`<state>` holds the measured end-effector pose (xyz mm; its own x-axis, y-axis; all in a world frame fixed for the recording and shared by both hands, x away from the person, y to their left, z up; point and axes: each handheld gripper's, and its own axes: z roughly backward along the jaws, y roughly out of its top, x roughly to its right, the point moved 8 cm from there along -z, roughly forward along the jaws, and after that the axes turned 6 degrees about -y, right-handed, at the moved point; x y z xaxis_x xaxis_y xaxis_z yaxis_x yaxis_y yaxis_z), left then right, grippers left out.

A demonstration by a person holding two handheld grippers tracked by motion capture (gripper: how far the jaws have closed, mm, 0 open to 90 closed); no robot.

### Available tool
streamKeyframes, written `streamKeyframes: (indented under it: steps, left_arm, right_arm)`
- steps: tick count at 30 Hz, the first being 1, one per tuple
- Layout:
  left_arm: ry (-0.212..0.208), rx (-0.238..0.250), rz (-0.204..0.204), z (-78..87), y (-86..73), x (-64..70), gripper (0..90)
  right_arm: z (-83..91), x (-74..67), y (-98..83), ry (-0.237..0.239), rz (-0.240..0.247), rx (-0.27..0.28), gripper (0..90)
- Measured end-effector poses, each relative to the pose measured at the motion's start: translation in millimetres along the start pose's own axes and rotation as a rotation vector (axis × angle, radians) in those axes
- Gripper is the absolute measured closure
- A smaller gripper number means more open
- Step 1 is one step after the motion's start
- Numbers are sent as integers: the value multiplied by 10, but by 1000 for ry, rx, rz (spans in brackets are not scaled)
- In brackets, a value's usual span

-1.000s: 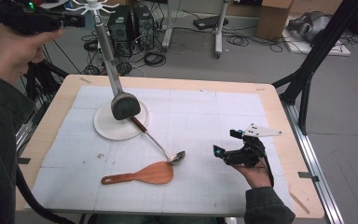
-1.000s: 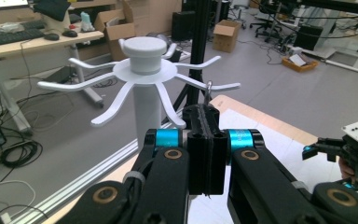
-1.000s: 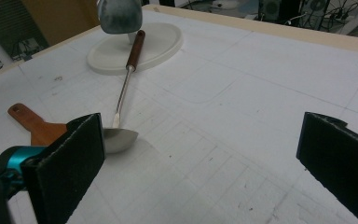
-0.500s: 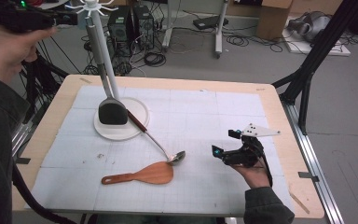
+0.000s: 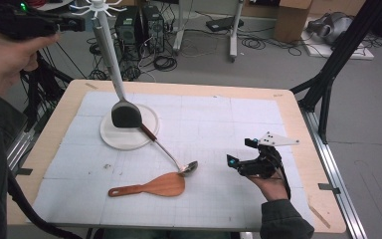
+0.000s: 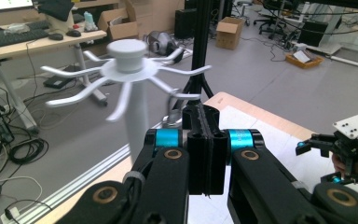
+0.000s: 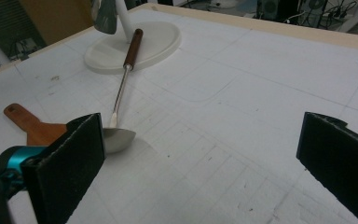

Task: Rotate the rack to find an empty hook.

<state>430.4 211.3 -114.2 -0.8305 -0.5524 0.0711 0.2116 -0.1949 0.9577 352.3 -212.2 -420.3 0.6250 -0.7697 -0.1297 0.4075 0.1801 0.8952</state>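
left gripper [image 5: 74, 25] is raised at the far left by the top of the rack [image 5: 101, 30], fingers pressed together on the handle end of the dark spatula [image 5: 126, 115], which hangs over the rack's round base [image 5: 146, 130] — looks about to be hooked, not hung yet. ladle [image 5: 171, 157] and wooden spatula [image 5: 151, 186] lie on the table [image 5: 288, 114], waiting. right gripper [image 5: 238, 160] rests near right, fingers spread, empty. count: one rack, three utensils — one in hand.

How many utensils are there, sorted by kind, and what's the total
Spatula with a dark head, hanging by the rack: 1
Metal ladle with a brown handle, on the table mat: 1
Wooden rice paddle, on the table mat: 1
Total: 3
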Motion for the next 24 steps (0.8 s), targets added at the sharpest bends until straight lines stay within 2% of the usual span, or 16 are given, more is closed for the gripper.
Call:
streamKeyframes:
  steps: [6,10,17,24]
  left_arm:
    - [-11,-2,-13,-81,16,159,896]
    - [-5,-5,-17,-151,25,208,897]
    - [5,-7,0,-272,20,177,896]
    - [43,6,15,-318,23,95,896]
  right_arm:
    - [42,-4,0,-10,7,8,4]
    - [52,-5,14,-11,6,17,5]
    - [18,-7,16,-8,15,13,5]
    - [7,-12,12,-9,17,10,5]
